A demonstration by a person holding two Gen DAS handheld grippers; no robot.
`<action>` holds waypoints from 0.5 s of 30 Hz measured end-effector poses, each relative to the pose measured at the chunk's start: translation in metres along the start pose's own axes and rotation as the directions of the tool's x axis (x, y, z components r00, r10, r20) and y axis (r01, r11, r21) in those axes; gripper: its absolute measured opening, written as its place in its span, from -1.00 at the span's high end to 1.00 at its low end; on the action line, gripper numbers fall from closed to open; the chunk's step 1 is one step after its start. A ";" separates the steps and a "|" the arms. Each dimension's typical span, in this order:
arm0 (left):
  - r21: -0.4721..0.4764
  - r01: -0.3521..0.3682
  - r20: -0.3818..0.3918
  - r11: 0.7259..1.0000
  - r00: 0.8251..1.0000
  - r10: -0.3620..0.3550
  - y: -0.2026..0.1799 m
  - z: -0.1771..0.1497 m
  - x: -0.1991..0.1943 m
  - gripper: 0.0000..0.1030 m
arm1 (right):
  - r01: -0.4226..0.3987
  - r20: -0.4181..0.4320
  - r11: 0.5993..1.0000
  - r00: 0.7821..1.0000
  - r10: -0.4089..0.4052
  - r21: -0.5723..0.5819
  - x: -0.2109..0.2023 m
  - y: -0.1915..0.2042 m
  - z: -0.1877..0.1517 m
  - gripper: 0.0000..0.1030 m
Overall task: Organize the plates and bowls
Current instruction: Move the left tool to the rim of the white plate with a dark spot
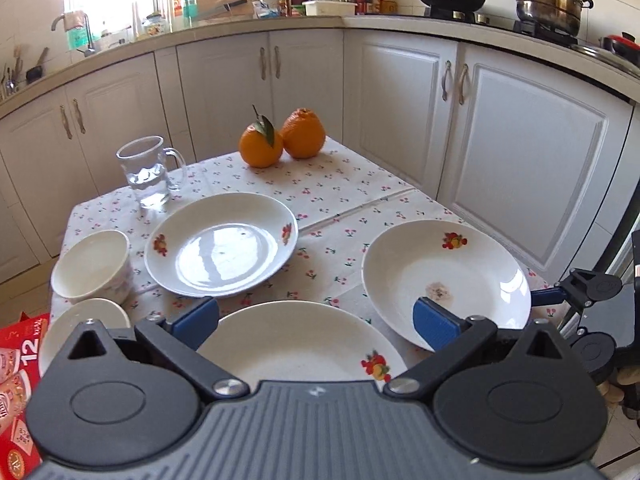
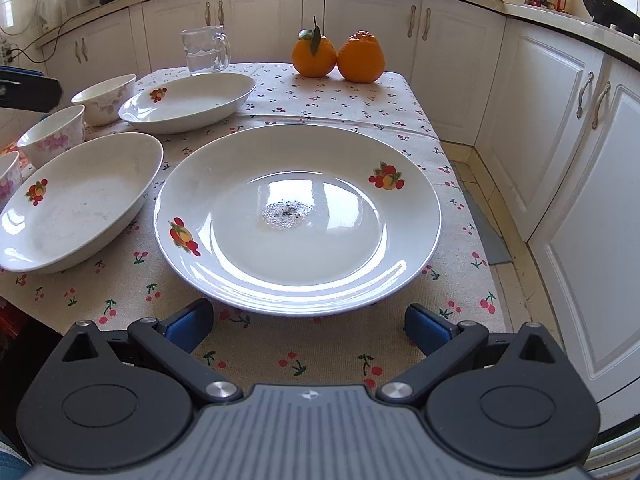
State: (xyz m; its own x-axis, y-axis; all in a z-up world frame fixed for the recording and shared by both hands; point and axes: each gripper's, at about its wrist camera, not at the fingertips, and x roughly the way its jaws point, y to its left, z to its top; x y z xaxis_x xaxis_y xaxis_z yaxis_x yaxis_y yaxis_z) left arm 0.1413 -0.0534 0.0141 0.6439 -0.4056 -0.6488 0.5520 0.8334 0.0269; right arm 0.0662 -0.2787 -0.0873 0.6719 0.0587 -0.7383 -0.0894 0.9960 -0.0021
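both grippers [image 1: 316, 320] [image 2: 308, 324] gape empty; bowls [image 2: 105, 98], jug [image 2: 206, 50], oranges [image 2: 338, 56] crowd the plates [image 2: 298, 216].

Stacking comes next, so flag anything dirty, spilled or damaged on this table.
The plate in front of the right gripper has a speckled, dried-looking residue patch at its centre. The other plates and bowls look clean and whole, and nothing is spilled on the tablecloth.

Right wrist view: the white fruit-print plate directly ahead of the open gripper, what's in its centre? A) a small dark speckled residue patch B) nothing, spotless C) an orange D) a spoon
A: the white fruit-print plate has a small dark, speckled residue patch in its well, and the two oranges stand at the far end of the table, not on it.
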 end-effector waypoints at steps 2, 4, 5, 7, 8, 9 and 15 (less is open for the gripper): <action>0.017 0.010 -0.026 1.000 1.000 -0.010 -0.006 0.004 0.012 -0.99 | -0.018 0.014 1.000 1.000 0.019 -0.008 0.001 -0.004 -0.002 -1.00; 0.028 0.023 -0.051 0.999 0.998 -0.021 -0.010 0.008 0.025 -0.99 | -0.039 0.033 0.999 0.999 0.040 -0.029 0.000 -0.005 -0.004 -1.00; 0.038 0.032 -0.067 0.999 0.997 -0.030 -0.013 0.011 0.032 -0.99 | -0.047 0.043 0.998 0.998 0.049 -0.037 0.000 -0.006 -0.005 -1.00; 0.058 0.048 -0.092 0.997 0.995 -0.042 -0.017 0.016 0.045 -0.99 | -0.064 0.068 0.996 0.995 0.068 -0.054 0.000 -0.007 -0.008 -1.00; 0.064 0.057 -0.105 0.996 0.993 -0.050 -0.019 0.019 0.052 -0.99 | -0.072 0.083 0.995 0.994 0.077 -0.062 0.000 -0.008 -0.010 -1.00; 0.066 0.071 -0.117 0.995 0.991 -0.063 -0.021 0.023 0.060 -0.99 | -0.078 0.096 0.995 0.992 0.084 -0.067 0.000 -0.009 -0.011 -1.00; 0.063 0.166 -0.204 0.984 0.967 -0.151 -0.031 0.040 0.104 -0.96 | -0.108 0.140 0.989 0.983 0.122 -0.101 0.000 -0.016 -0.016 -1.00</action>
State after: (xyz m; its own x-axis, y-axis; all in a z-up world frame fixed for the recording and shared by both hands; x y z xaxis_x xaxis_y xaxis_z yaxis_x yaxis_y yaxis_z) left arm 0.2123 -0.1366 -0.0232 0.4318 -0.4413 -0.7867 0.6840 0.7288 -0.0334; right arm 0.0560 -0.2959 -0.0982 0.7522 0.1886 -0.6313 -0.2352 0.9719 0.0101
